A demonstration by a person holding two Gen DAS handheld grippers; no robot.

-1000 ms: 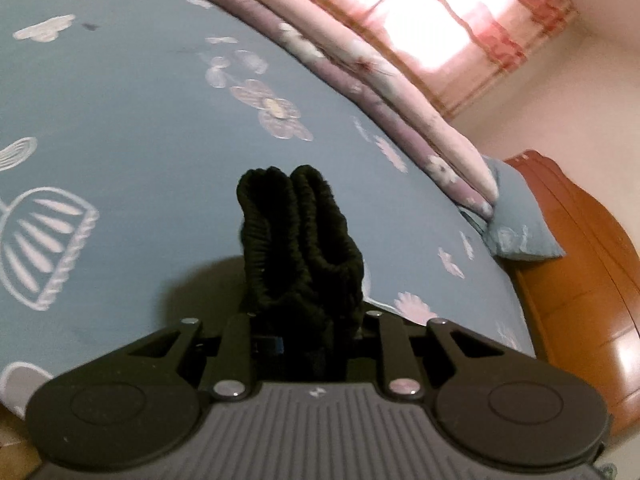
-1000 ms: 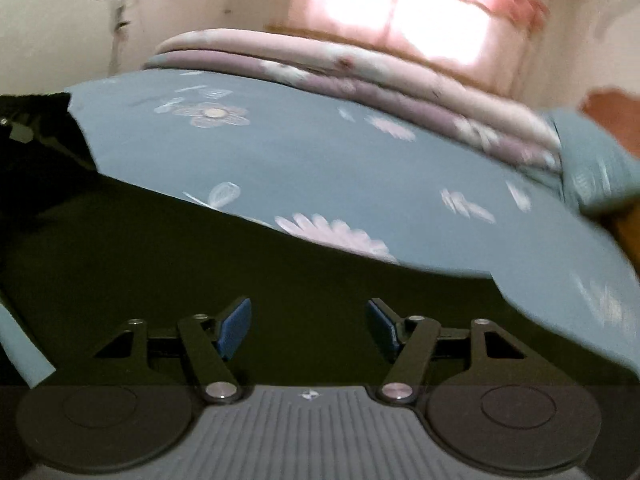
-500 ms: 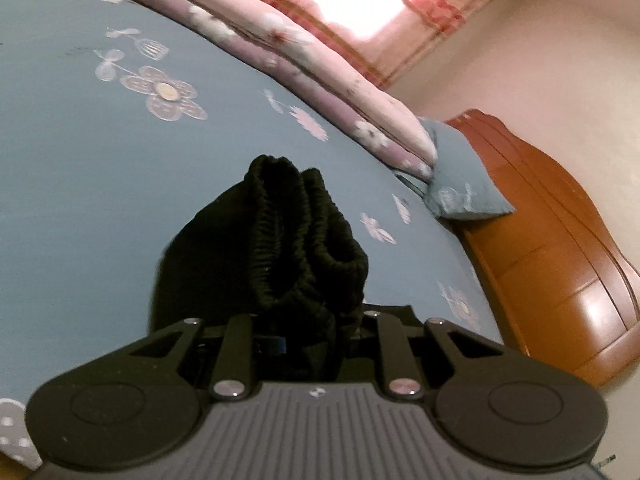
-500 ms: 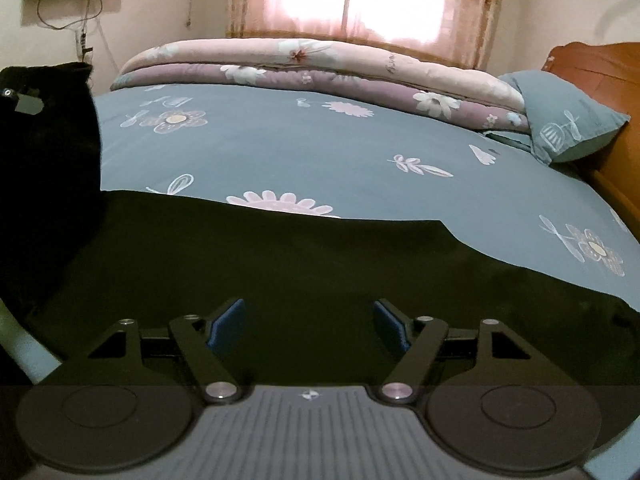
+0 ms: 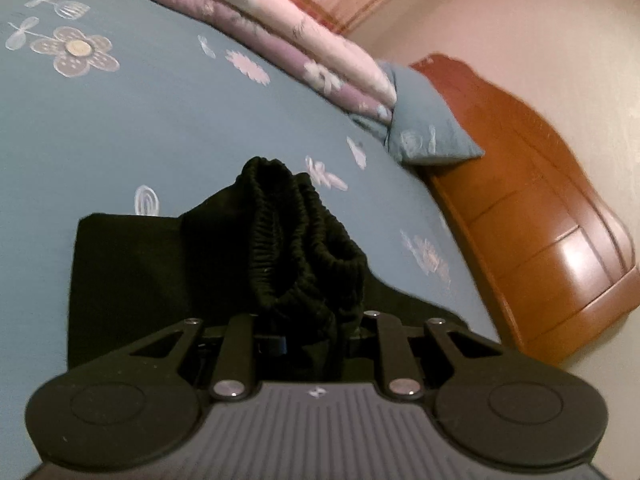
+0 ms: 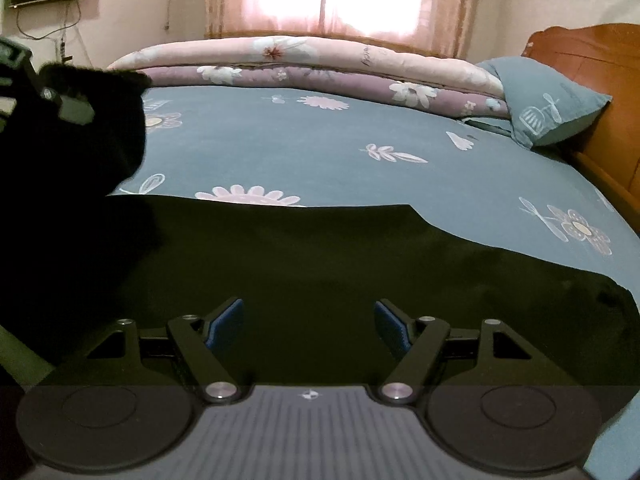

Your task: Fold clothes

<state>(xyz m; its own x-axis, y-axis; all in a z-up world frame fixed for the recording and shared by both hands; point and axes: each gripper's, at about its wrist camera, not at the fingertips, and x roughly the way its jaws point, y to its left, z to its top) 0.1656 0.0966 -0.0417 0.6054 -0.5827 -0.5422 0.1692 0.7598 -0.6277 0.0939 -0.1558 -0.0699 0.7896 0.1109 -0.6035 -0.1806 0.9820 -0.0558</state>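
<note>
- Our left gripper (image 5: 304,340) is clamped on the ribbed waistband (image 5: 296,240), raised above the black garment (image 6: 320,264) spread on the bed (image 6: 320,148).
- Our right gripper (image 6: 308,320) hovers over it, jaws wide, empty.
- Mid-fold, we judge; the waistband next needs laying down squarely.

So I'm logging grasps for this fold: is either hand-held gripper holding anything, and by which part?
The left hand-held gripper is shut on the black garment, pinching its bunched elastic waistband. The right hand-held gripper is open, holding nothing.
</note>
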